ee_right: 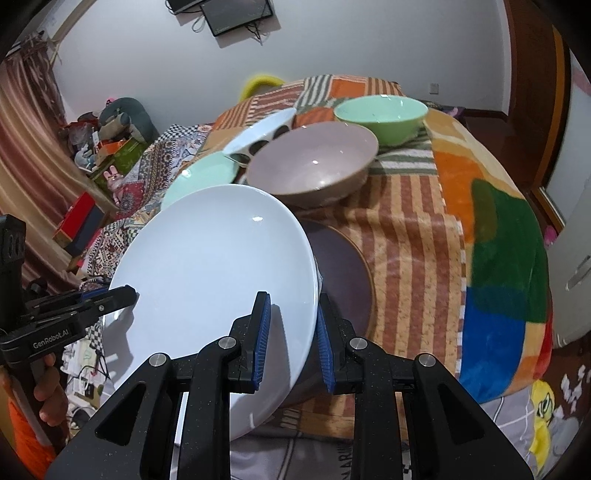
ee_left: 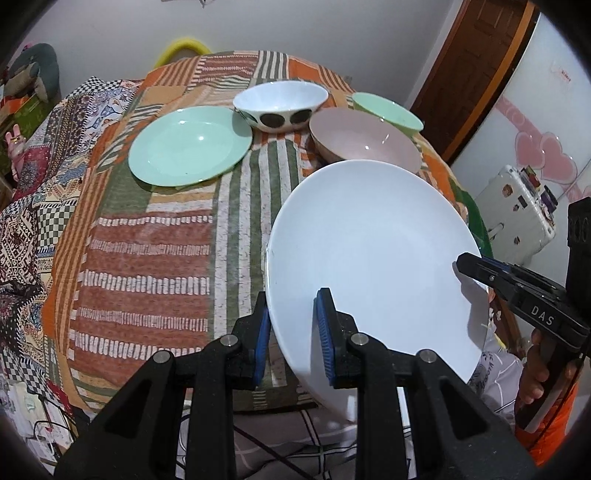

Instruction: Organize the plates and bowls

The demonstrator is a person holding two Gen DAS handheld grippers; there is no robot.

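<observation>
My left gripper [ee_left: 291, 339] and right gripper [ee_right: 293, 341] each clamped opposite rims of the white plate [ee_left: 369, 251], held tilted above the table's near edge, face toward me. The dark plate [ee_right: 343, 280] lay beneath. The green plate [ee_left: 188, 146] and three bowls remained unstacked.

A lived-in home bedroom: patchwork blanket [ee_left: 155, 236], stuffed toys [ee_right: 122, 118], wooden door [ee_left: 476, 74], wall-mounted screen [ee_right: 236, 14].
</observation>
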